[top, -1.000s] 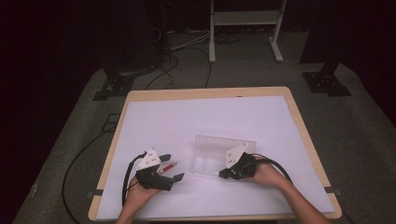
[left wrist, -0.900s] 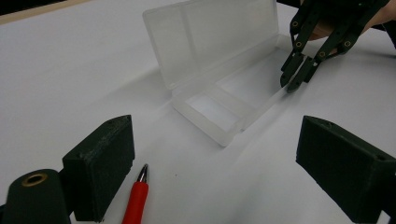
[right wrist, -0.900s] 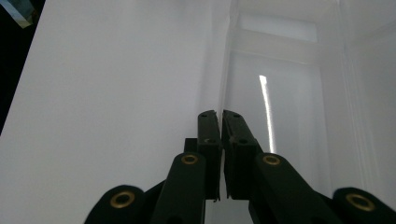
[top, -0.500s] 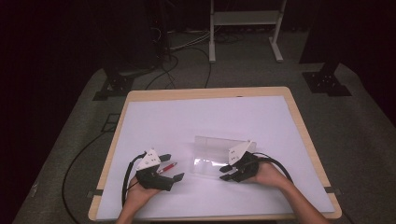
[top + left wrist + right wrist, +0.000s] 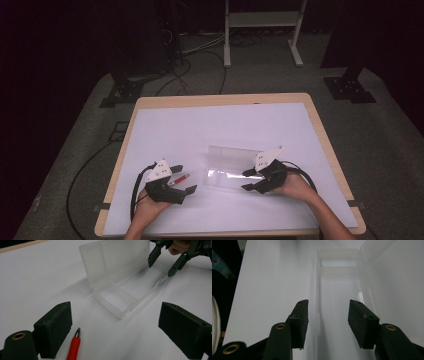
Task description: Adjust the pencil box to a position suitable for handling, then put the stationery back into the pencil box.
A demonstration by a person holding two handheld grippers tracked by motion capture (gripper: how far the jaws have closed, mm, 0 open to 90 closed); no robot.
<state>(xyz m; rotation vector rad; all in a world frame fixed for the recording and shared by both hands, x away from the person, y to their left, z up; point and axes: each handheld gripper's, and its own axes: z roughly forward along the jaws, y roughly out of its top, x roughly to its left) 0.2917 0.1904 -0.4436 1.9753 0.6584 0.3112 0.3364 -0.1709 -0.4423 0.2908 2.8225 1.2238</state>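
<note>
Right gripper [image 5: 248, 180] has just spread its jaws off the clear case [image 5: 117, 287]; left gripper [image 5: 113, 322] gapes beside a red pen [image 5: 74, 347].

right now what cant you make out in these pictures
- Red pen: in the left gripper view the bottom edge cuts it off past the tip, so its full length is hidden.
- Clear box: in the high view it is too small and see-through to tell lid from tray.
- Right gripper: its view looks along the box, whose near end is hidden under the open jaws.
</note>
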